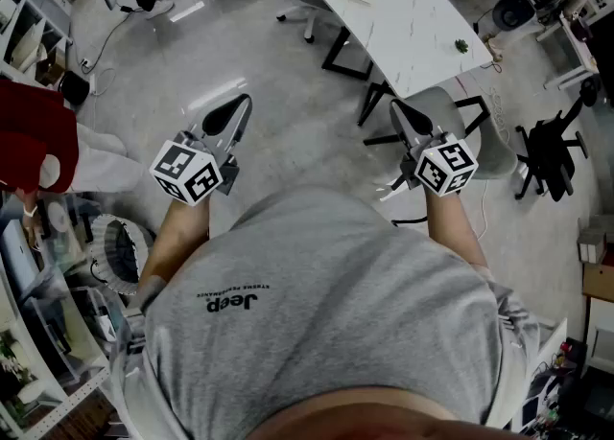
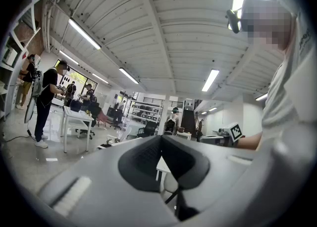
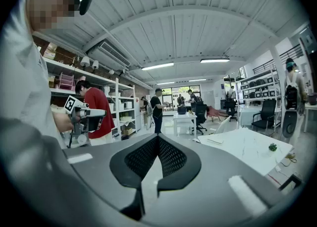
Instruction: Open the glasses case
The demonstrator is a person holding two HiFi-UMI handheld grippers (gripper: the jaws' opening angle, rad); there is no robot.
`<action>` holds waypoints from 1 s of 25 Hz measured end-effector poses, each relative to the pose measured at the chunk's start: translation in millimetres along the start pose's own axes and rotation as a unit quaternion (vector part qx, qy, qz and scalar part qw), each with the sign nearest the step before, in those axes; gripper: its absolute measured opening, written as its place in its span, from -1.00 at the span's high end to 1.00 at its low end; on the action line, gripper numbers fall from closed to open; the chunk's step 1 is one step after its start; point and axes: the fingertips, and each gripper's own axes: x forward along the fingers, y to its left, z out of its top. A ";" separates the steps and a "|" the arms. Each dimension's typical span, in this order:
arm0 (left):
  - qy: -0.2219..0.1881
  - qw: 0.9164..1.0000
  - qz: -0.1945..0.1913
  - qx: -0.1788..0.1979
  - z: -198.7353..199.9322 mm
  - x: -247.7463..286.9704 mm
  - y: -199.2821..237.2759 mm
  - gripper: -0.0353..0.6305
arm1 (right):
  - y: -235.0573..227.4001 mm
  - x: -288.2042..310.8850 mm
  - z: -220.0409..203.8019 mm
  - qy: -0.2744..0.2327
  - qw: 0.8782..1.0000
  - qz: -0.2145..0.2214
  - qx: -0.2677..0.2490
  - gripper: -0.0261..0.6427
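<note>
Presently both grippers are held level before the grey shirt, well apart. Left gripper: jaws clenched together, nothing between them. Right gripper: likewise clenched, empty. White table at 1 o'clock, beyond the right gripper; small green plant near its 4 o'clock edge. Person in red at 9 o'clock. Glasses case: cannot be located in any view.

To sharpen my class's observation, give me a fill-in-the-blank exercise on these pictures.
1. The jaws of the left gripper and the right gripper are both ____.
2. Between either pair of jaws there is ____.
3. The table bearing the small green plant is coloured ____.
Missing words: shut; nothing; white.
</note>
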 end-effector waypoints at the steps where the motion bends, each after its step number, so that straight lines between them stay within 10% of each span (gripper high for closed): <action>1: 0.000 1.000 0.000 -0.001 -0.2 0.1 0.5 0.78 | -0.5 0.4 -0.4 0.000 1.000 -0.001 0.000 0.92; 25: -0.004 1.000 0.002 0.000 -1.0 26.5 4.2 0.78 | -23.5 9.0 4.4 -0.012 1.000 0.007 -0.016 0.91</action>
